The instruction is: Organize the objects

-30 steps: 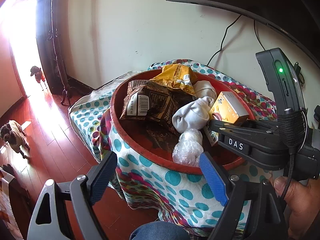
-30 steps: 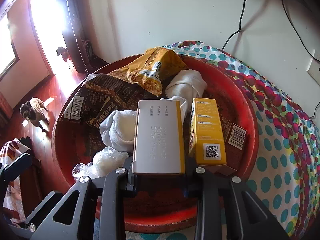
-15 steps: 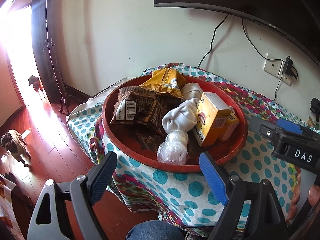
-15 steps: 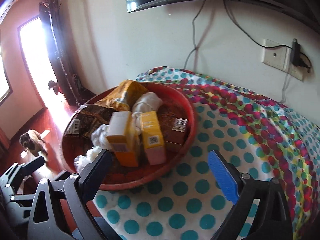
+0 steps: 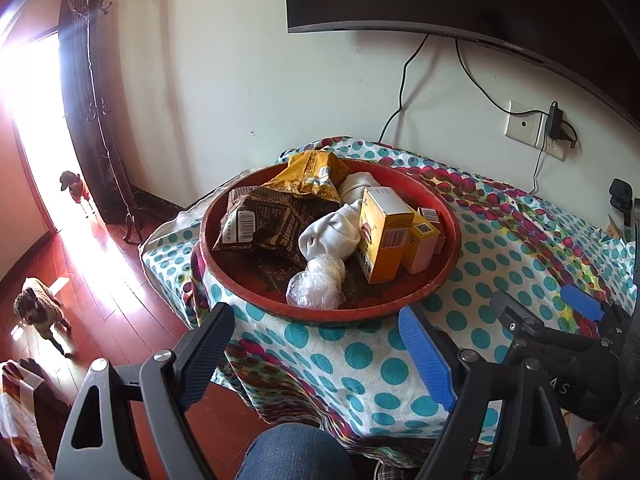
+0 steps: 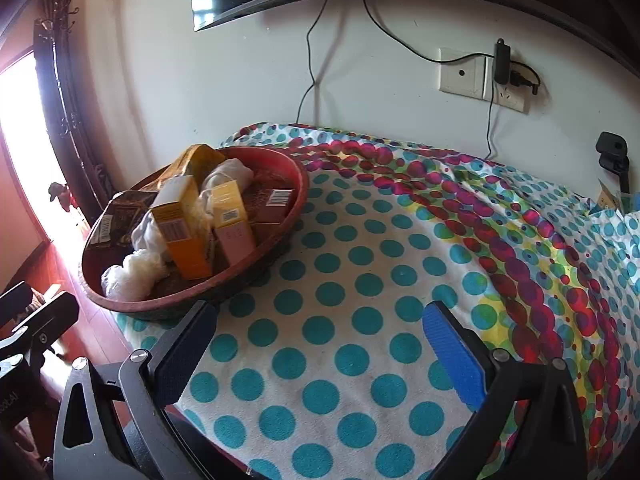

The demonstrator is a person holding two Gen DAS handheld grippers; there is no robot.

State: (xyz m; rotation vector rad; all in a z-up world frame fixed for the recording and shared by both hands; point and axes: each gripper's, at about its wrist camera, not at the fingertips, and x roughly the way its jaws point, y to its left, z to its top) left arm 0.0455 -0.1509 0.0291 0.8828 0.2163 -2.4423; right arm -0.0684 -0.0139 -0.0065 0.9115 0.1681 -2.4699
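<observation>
While its jaws are opening on nothing, the right gripper (image 6: 320, 344) hangs low in frame, the yellow box (image 6: 180, 226) upright in the red basket (image 6: 256, 268) at upper left.

You had the white-topped yellow box (image 5: 384, 236) clamped in your right gripper (image 6: 320, 356); it now stands free in the red tray (image 5: 448, 276), just beside the smaller yellow box (image 5: 420, 240). That gripper's fingers are opening with nothing between them, pulled back toward 4 o'clock over the spotted counter (image 6: 360, 280). Your left gripper (image 5: 316, 348) has drawn back toward 6 o'clock.
</observation>
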